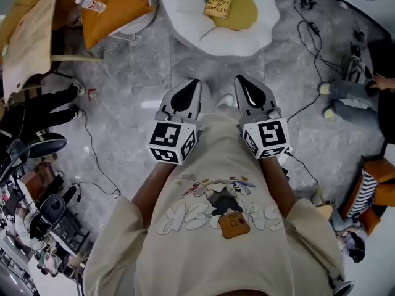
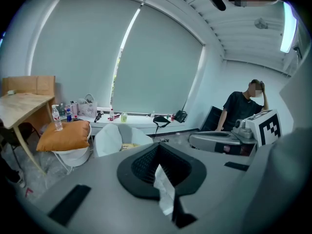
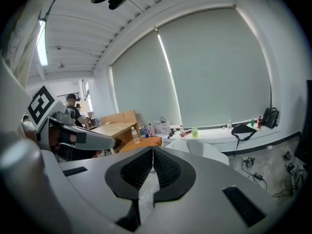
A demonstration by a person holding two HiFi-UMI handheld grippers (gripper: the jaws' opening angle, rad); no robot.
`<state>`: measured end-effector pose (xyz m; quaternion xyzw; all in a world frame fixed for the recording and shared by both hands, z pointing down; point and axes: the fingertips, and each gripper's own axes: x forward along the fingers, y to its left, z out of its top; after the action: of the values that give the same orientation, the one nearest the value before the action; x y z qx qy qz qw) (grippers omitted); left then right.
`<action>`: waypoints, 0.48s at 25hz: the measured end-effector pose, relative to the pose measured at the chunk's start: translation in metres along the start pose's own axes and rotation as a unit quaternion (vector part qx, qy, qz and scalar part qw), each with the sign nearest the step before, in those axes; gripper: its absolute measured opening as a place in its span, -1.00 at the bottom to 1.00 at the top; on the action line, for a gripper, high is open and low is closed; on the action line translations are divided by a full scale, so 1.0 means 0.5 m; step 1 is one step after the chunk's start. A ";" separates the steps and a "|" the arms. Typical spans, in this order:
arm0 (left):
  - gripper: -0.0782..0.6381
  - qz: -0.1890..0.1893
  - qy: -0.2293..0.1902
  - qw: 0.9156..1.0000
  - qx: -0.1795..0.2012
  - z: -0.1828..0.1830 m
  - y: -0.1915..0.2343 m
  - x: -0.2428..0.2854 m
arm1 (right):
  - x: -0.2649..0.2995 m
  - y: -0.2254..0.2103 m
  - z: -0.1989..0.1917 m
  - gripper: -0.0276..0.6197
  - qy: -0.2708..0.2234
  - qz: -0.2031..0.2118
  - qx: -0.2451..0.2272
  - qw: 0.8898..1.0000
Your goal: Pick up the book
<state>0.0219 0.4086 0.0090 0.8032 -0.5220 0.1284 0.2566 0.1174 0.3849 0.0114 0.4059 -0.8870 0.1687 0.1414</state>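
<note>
Far off to the left of the left tongs stands a pale wooden bench (image 1: 28,36). Next to it a plump orange cushion (image 1: 117,8) rests on a white seat, with a clear plastic bottle (image 1: 91,4) at the cushion's edge.

The left tongs (image 1: 196,82) are held just in front of the person's cream printed T-shirt (image 1: 216,227) and point forward over the grey marble floor (image 1: 142,60). Their black ribbed pads meet at the tip, clenched on nothing. Their cube with square black-and-white markers (image 1: 171,142) sits at the rear.

Just beside them, the right tongs (image 1: 237,79) point the same way, jaws pressed together and likewise empty.

The small tan-covered book (image 1: 218,4) lies ahead of both tongs and well apart from them. It rests on a round yellow cushion (image 1: 242,11) in a white round padded chair (image 1: 185,23).

To the right of the right tongs, thin black cables (image 1: 311,48) trail across the floor.
</note>
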 end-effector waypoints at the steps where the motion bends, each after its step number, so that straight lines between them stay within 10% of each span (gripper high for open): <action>1: -0.76 -0.007 0.008 1.000 0.005 0.002 -0.009 0.015 | 0.005 -0.010 0.003 -0.84 -0.001 0.002 0.005 1.000; 12: -0.76 -0.030 0.039 0.998 -0.025 0.059 0.114 0.182 | 0.185 -0.100 0.023 -0.84 0.042 -0.020 0.037 0.998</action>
<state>0.0068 0.3036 0.0434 0.8063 -0.4900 0.1391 0.3006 0.0962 0.2876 0.0462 0.4208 -0.8653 0.2151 0.1668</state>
